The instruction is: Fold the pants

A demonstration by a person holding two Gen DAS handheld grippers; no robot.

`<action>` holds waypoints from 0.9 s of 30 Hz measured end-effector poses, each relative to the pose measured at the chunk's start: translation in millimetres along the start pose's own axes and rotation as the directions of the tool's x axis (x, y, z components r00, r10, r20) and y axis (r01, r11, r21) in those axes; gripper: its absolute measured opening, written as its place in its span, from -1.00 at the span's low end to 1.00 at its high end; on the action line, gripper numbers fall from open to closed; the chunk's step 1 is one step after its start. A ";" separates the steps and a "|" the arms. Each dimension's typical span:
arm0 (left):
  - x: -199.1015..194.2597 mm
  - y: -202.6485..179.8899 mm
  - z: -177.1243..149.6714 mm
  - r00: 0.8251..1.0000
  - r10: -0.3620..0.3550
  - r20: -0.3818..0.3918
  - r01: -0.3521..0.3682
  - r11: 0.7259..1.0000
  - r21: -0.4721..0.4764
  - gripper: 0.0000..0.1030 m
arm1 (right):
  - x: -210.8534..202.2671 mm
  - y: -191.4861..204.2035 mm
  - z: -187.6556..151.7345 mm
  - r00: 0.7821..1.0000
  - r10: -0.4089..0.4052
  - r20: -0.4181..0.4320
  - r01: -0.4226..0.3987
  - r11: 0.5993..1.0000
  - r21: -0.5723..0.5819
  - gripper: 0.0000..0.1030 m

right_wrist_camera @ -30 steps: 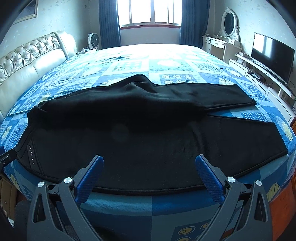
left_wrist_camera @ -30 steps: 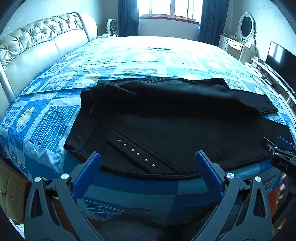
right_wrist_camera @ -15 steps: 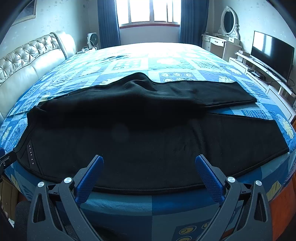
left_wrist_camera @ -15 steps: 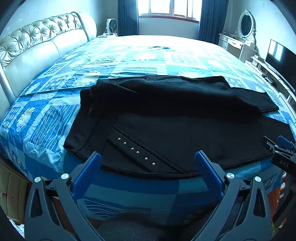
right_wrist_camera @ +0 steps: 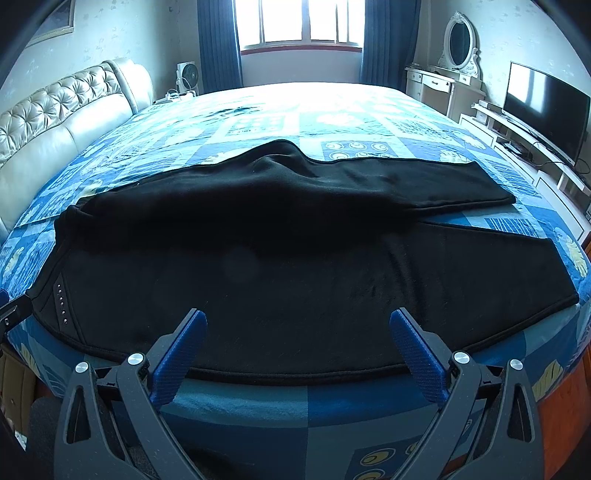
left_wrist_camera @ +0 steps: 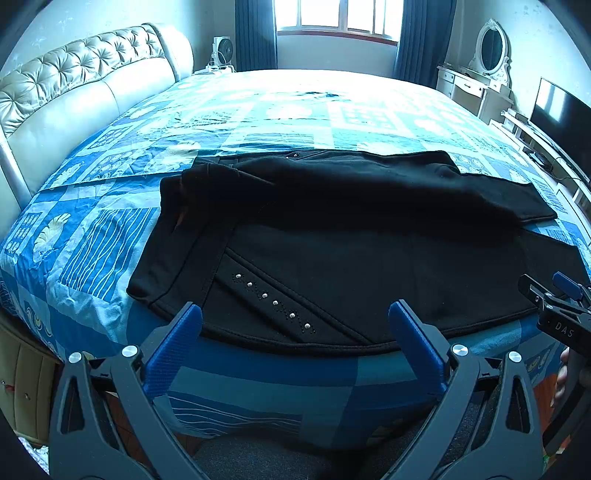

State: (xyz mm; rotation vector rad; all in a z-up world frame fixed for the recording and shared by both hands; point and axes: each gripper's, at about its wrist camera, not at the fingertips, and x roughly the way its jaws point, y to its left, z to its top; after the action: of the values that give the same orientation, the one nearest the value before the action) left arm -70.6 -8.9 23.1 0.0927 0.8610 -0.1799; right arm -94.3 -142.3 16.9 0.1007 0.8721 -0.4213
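Black pants [left_wrist_camera: 332,236] lie spread across the near side of the bed, waist to the left, legs to the right. A row of silver studs [left_wrist_camera: 273,302] marks the near hip. The far leg lies bunched over the near one [right_wrist_camera: 280,199]. My left gripper [left_wrist_camera: 295,321] is open and empty, just short of the pants' near edge by the waist. My right gripper [right_wrist_camera: 297,328] is open and empty, at the near edge of the thigh part. The right gripper also shows at the right edge of the left wrist view [left_wrist_camera: 554,299].
The bed has a blue patchwork cover [left_wrist_camera: 96,236] and a tufted cream headboard [left_wrist_camera: 74,88] on the left. A TV [right_wrist_camera: 546,110] on a low stand and a white dressing table [right_wrist_camera: 443,85] stand along the right wall. A window [right_wrist_camera: 299,22] is at the back.
Both grippers have shifted very slightly relative to the bed. The pants have not moved and both grippers stay open.
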 end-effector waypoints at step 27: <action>0.6 -0.8 -2.4 1.000 -0.004 -0.003 0.004 1.000 0.005 0.96 | 1.9 1.5 -1.0 1.000 0.009 -0.006 -0.009 1.000 0.000 0.93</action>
State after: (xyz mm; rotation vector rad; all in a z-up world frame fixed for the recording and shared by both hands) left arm -72.1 -9.4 21.1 0.0959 0.8635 -0.1857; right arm -93.3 -141.3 14.7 0.1058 0.8771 -0.4129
